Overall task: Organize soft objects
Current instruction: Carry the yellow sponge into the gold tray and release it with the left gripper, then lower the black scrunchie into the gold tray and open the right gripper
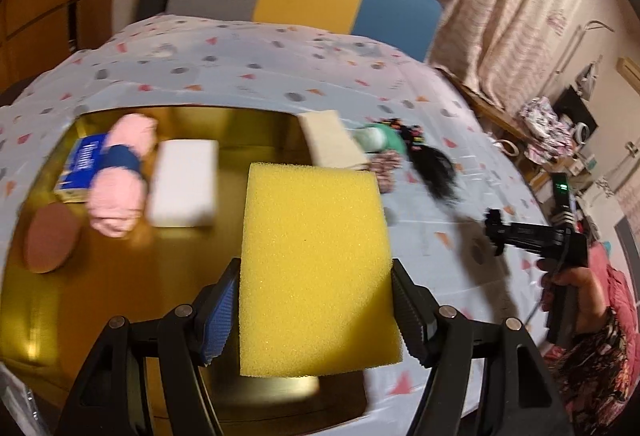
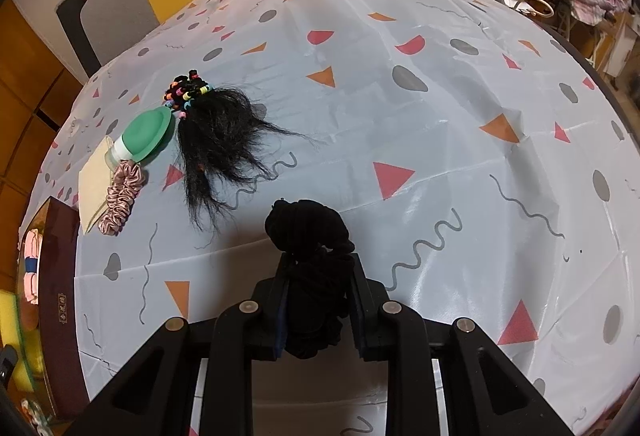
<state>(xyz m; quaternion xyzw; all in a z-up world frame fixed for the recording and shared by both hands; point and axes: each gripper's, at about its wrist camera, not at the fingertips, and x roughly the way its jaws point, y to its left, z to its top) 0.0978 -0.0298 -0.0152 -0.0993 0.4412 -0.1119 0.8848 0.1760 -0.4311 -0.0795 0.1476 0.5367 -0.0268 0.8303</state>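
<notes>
My left gripper (image 1: pixel 316 276) is shut on a yellow sponge (image 1: pixel 316 236) and holds it over the right part of an open gold-lined box (image 1: pixel 112 296). In the box lie a pink rolled towel with a blue band (image 1: pixel 120 188), a white foam block (image 1: pixel 184 184), a blue packet (image 1: pixel 80 164) and a brown round pad (image 1: pixel 50 236). My right gripper (image 2: pixel 320 264) is shut on a black bundle of cord (image 2: pixel 306 224) just above the patterned tablecloth (image 2: pixel 440 116). In the left wrist view the right gripper (image 1: pixel 496 232) shows at the right, held by a hand (image 1: pixel 576 284).
On the cloth beside the box lie a beige sponge (image 2: pixel 94 180), a pink scrunchie (image 2: pixel 122 198), a green and white cup-shaped thing (image 2: pixel 146 134), and a black hairpiece (image 2: pixel 220 140) with coloured hair ties (image 2: pixel 186 90). The box's dark wall (image 2: pixel 60 276) stands at the left. A chair and curtains are behind the table.
</notes>
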